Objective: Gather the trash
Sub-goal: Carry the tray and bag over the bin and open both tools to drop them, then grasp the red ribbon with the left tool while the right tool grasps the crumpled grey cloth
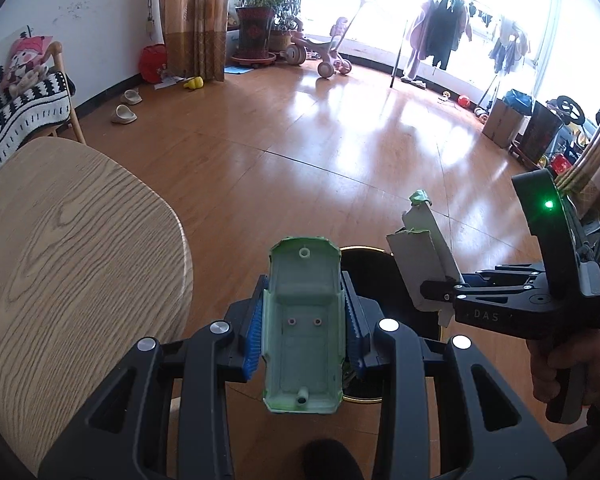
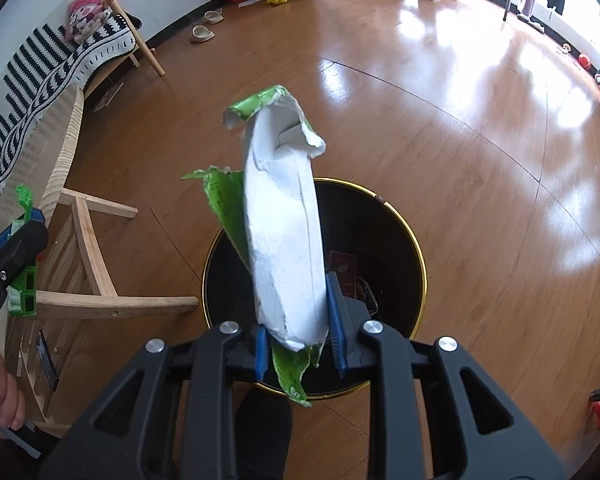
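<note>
A wooden chair (image 1: 72, 264) stands at the left, just beside the black bin (image 2: 314, 288) on the floor. The left tongs (image 1: 305, 320) are clamped on a green toy car shell (image 1: 303, 332) above the bin's near rim. The right tongs (image 2: 300, 344) grip a torn green-and-white carton (image 2: 284, 240) over the bin's mouth.

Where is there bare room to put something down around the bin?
Open wood floor stretches beyond the black bin, toward the windows. The round stool top is bare too. It is crowded over the bin mouth: the left tongs hold a green toy shell, and the right tongs hold torn cardboard.
</note>
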`<state>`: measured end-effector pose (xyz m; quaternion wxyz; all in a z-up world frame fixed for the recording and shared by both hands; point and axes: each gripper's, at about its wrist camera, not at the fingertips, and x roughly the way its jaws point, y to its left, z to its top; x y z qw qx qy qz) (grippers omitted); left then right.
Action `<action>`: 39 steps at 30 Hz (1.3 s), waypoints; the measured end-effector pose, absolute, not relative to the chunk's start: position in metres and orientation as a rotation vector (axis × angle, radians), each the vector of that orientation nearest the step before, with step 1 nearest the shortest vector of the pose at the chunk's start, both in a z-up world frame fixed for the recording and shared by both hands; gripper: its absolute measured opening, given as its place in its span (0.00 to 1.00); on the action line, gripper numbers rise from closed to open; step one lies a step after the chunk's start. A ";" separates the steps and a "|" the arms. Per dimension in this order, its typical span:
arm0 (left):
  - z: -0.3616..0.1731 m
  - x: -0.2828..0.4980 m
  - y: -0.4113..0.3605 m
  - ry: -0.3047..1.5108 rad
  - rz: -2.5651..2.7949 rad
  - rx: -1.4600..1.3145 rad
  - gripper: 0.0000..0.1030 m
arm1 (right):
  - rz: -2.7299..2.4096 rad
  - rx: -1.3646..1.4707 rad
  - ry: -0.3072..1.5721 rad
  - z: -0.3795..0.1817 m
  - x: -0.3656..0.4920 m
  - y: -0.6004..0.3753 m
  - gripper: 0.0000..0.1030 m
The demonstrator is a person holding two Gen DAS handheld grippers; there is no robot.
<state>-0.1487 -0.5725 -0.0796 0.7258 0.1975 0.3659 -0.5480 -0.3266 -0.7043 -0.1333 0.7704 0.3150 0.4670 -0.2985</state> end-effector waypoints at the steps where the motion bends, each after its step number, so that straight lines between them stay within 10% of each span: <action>1: -0.080 -0.148 -0.573 0.810 -1.209 0.433 0.32 | -0.649 0.689 1.013 -0.134 -0.325 -0.705 0.25; 3: -0.081 -0.148 -0.574 0.816 -1.209 0.430 0.32 | -0.645 0.696 1.008 -0.135 -0.326 -0.707 0.28; 5: -0.083 -0.149 -0.576 0.825 -1.211 0.428 0.32 | -0.649 0.694 1.013 -0.136 -0.325 -0.707 0.57; 7: -0.083 -0.152 -0.579 0.833 -1.210 0.426 0.32 | -0.664 0.673 1.017 -0.136 -0.325 -0.706 0.64; 24: -0.091 -0.160 -0.592 0.882 -1.292 0.383 0.33 | -0.809 0.717 0.929 -0.125 -0.349 -0.723 0.65; 28: -0.086 -0.167 -0.591 0.859 -1.331 0.329 0.80 | -0.873 0.722 0.873 -0.114 -0.364 -0.728 0.67; 39: -0.065 -0.160 -0.564 0.798 -1.297 0.333 0.86 | -0.843 0.711 0.844 -0.093 -0.347 -0.719 0.70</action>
